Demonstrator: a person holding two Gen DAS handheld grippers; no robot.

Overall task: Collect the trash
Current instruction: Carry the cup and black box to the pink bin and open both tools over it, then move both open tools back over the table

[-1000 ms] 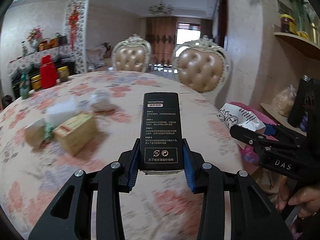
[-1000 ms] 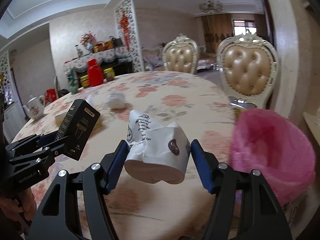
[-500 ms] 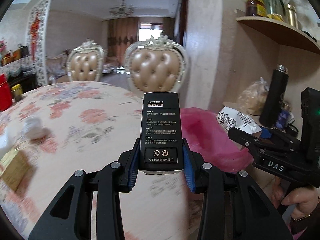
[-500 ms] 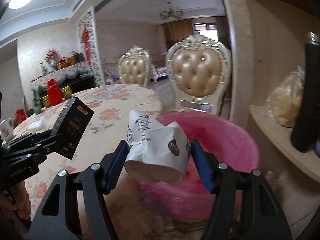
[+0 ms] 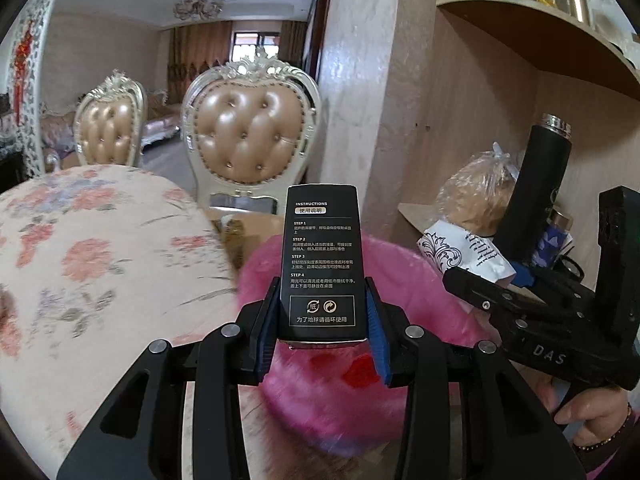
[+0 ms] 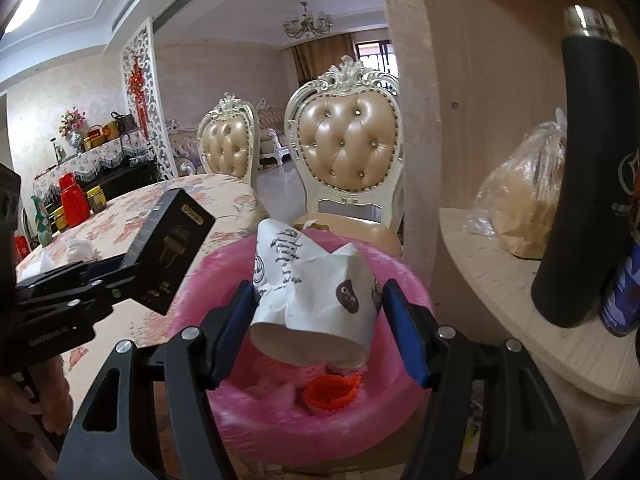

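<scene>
My left gripper (image 5: 322, 334) is shut on a tall black box (image 5: 322, 264) with white printed instructions, held upright over the near rim of a bin lined with a pink bag (image 5: 404, 264). In the right wrist view the same black box (image 6: 170, 252) hangs at the left over the pink bag's (image 6: 396, 276) edge. My right gripper (image 6: 316, 338) is shut on a crumpled white paper cup (image 6: 316, 300) with dark print, above the bag's opening. An orange-red scrap (image 6: 330, 394) lies inside the bag. The white paper cup (image 5: 464, 254) also shows at the right of the left wrist view.
A round table with a floral cloth (image 5: 80, 264) lies left of the bin; two padded chairs (image 5: 250, 144) stand behind. To the right, a curved wooden shelf (image 6: 520, 300) holds a black flask (image 6: 588, 184) and a plastic-wrapped bundle (image 6: 520, 208). A hand (image 5: 592, 412) grips the right tool.
Both grippers have swung right, away from the table, and now hang over the pink-lined bin. Each keeps its hold: the black box on the left, the paper cup on the right.
</scene>
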